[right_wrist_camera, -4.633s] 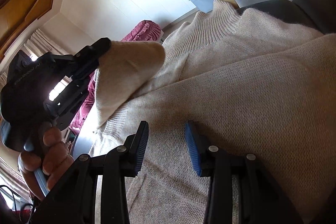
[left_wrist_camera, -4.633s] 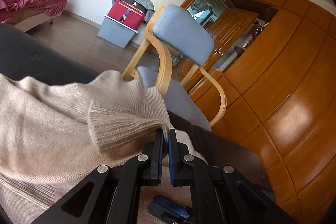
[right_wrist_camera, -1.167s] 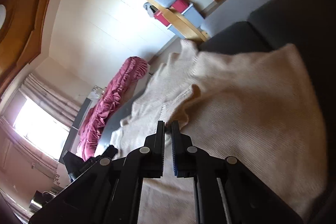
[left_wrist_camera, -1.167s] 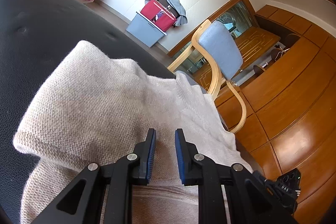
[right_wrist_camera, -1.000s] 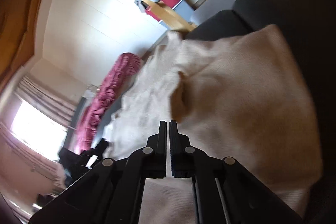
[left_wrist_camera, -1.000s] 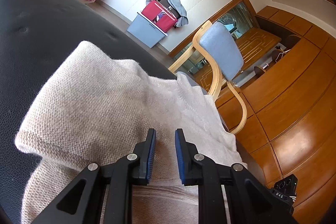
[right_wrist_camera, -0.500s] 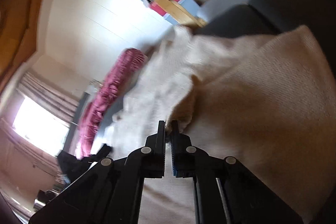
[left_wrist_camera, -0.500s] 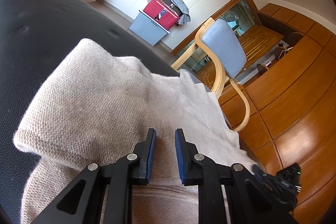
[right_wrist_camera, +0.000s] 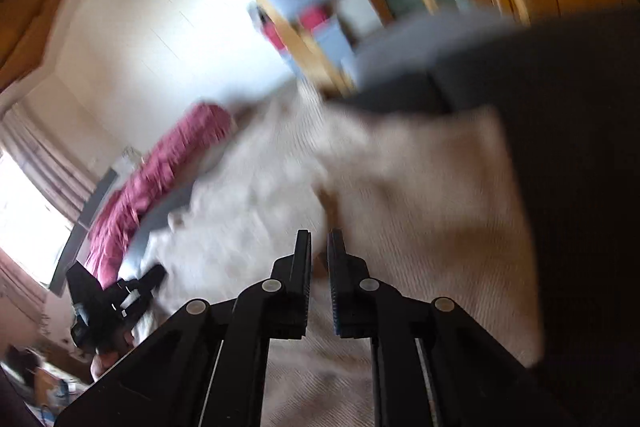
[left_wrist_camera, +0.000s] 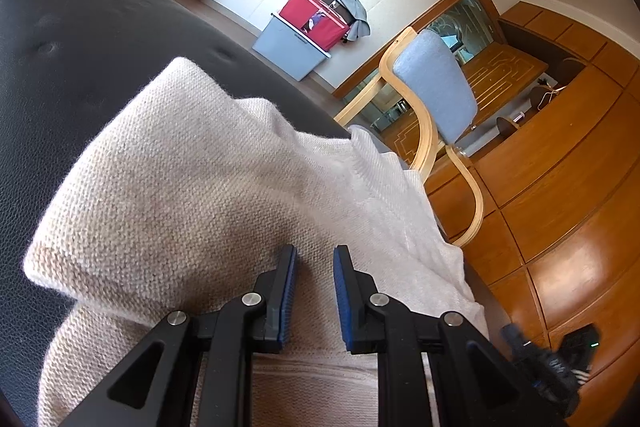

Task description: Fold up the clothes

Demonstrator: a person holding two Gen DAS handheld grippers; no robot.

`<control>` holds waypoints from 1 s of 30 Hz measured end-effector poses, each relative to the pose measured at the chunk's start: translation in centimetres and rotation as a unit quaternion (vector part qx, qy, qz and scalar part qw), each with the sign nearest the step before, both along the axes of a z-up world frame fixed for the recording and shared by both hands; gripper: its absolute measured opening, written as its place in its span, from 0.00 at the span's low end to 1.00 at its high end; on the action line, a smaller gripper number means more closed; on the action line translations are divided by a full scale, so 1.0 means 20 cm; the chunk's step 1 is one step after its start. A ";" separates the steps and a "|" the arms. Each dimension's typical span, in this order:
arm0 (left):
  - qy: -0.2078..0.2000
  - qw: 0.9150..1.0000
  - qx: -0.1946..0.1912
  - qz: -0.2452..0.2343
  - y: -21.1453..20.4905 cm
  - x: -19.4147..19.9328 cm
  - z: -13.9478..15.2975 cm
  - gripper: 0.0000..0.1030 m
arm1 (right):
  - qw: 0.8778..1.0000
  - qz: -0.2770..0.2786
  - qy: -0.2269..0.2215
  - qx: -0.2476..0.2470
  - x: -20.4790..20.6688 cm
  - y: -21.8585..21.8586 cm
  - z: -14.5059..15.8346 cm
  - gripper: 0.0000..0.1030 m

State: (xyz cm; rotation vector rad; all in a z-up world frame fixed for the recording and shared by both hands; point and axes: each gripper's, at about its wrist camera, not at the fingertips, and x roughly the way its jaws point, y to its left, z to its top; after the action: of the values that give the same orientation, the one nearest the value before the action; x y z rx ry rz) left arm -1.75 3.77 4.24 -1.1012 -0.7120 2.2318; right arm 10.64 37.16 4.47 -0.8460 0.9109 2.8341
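Your left gripper [left_wrist_camera: 314, 269] hovers low-centre over the doubled beige sweater [left_wrist_camera: 192, 195], jaws spread and empty — your right gripper [right_wrist_camera: 319, 255], jaws narrowly parted, holds nothing that shows through the blur.

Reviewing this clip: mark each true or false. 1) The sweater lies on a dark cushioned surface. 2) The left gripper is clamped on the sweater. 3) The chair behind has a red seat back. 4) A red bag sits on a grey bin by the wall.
1) True: the beige sweater lies on the dark cushion.
2) False: the left gripper is open, with a gap between its pads.
3) False: the wooden chair has a grey-blue back.
4) True: the red bag sits on the grey bin.
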 end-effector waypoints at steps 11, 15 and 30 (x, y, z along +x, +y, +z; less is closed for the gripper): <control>0.002 0.999 -0.043 0.014 -0.04 -0.01 0.03 0.17 | 0.988 0.113 -0.091 0.061 -0.37 -0.28 -0.18 0.09; 0.010 0.990 -0.098 0.102 -0.23 -0.06 0.09 0.17 | 0.989 0.111 -0.083 0.042 -0.34 -0.25 -0.21 0.09; 0.016 0.991 -0.108 -0.074 0.31 -0.23 0.03 0.12 | 0.989 0.111 -0.081 0.047 -0.35 -0.25 -0.17 0.09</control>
State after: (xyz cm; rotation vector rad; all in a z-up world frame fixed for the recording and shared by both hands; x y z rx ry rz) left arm -6.39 10.07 4.78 -1.1764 -0.3668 2.2304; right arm 3.71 32.07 1.00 -1.2140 0.6955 2.9066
